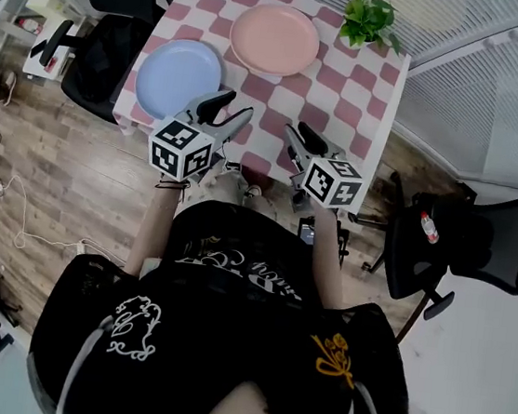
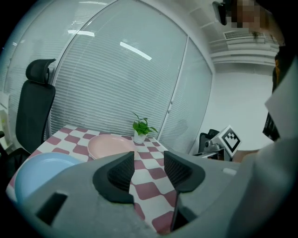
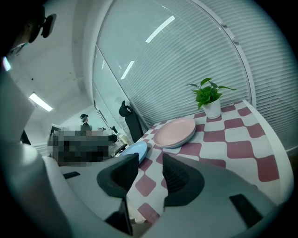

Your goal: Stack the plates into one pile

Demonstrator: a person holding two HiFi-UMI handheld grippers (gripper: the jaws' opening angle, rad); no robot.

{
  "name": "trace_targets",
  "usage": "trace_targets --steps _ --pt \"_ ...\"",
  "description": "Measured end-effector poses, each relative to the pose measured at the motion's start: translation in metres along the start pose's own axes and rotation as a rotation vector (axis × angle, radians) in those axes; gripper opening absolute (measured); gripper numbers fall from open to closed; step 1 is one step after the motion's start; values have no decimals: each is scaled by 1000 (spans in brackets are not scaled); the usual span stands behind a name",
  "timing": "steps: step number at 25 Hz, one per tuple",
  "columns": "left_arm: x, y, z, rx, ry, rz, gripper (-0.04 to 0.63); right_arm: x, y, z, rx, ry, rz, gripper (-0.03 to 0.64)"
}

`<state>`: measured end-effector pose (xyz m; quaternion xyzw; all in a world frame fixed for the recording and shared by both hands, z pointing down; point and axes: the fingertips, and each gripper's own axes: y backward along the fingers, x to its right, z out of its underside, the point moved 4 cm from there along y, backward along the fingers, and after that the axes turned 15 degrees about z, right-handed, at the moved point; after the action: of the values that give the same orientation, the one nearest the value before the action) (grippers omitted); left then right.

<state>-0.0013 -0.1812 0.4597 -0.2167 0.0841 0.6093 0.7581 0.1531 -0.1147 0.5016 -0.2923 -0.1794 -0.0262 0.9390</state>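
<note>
Two plates apart, both grippers empty

On the red-and-white checked table (image 1: 349, 81), the round light-blue plate (image 1: 178, 77) lies just beside the left gripper (image 1: 228, 111). The round pink plate (image 1: 275, 38) lies farther in, near the small potted green plant (image 1: 368, 20). The jaws of the left gripper and the right gripper (image 1: 300, 141) stand apart.

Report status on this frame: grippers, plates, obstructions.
Left gripper, right gripper open, empty, at near edge of table. Blue plate, pink plate apart, unstacked. Path looks clear; potted plant at far corner.
</note>
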Motion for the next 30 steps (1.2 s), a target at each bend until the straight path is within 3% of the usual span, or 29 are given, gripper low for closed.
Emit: trace_targets --steps 6,12,22,30 --pt "39 14 17 -5 3 -35 210 -7 27 20 -2 30 -48 161" --pt "48 40 29 -26 5 -107 210 -15 32 36 -17 14 -90 161" --pt "14 77 34 -28 34 -212 210 -34 4 26 -20 28 -128 160" --pt "-50 135 40 -53 62 -287 210 -81 -45 24 -51 55 -117 160"
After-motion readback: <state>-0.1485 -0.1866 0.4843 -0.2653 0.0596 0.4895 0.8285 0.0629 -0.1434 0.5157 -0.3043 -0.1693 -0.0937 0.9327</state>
